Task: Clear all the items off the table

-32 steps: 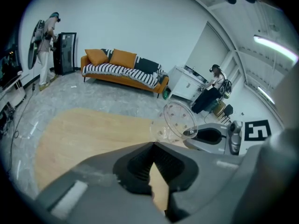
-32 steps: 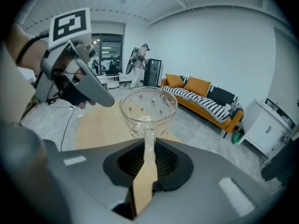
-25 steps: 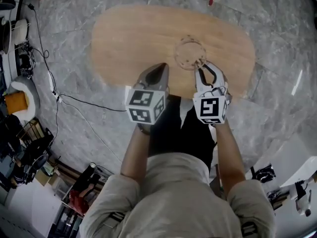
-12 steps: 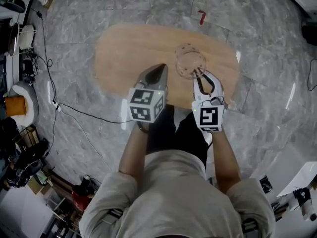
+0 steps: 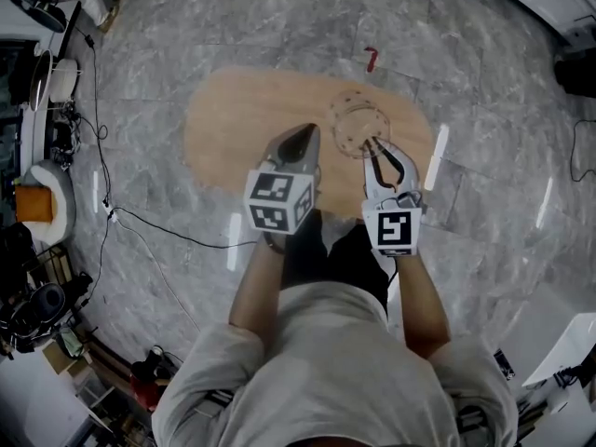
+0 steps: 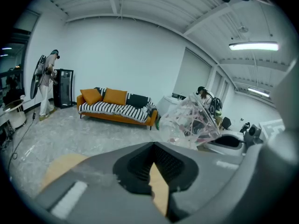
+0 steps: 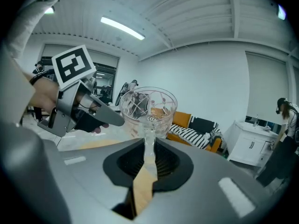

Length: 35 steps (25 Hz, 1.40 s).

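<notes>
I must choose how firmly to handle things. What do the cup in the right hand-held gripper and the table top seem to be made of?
Cup: clear glass or hard plastic, glossy; the room behind shows through its patterned wall. Table top: likely light wood or veneer, matte; even pale brown, no glare.

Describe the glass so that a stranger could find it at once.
Find the oval wooden table on the marble floor. At its right end in the head view, the right gripper pinches the wall of a clear glass. It is the only see-through thing there, with thin lines.
</notes>
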Motion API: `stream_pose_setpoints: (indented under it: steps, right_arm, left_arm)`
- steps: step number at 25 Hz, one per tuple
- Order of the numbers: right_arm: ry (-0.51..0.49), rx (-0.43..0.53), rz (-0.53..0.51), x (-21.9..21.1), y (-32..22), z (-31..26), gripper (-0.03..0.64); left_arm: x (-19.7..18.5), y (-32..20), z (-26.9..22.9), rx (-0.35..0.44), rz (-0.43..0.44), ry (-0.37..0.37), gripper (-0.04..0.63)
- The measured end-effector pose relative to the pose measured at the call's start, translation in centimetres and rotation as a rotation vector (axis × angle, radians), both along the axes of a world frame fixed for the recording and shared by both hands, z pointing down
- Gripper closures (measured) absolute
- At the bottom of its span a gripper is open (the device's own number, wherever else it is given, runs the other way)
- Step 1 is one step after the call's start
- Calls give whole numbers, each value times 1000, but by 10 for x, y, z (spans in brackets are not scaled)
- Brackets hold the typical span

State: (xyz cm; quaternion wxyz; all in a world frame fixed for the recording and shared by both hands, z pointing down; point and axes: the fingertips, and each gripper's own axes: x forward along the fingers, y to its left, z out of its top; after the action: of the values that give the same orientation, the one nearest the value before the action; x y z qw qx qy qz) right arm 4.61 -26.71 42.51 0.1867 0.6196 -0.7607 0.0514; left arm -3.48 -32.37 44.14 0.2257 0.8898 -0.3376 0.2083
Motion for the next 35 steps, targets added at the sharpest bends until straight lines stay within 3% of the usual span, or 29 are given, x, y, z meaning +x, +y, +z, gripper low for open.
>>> stream_pose_setpoints:
  steps: [10, 19, 25, 35]
  right_arm:
    - [-14, 105, 50, 50, 49, -51, 575]
    - [-19, 143, 11, 72, 93, -80, 575]
    - [-21, 165, -26, 67, 124, -93, 575]
    - [-46, 184, 12, 7, 181, -95, 575]
  left_arm:
    - [36, 50, -52, 112, -68, 68, 574]
    - [55, 98, -85, 181, -106, 65, 575]
    - [45, 138, -94, 191, -137, 58, 574]
    - [-18, 196, -96, 210, -115, 63, 575]
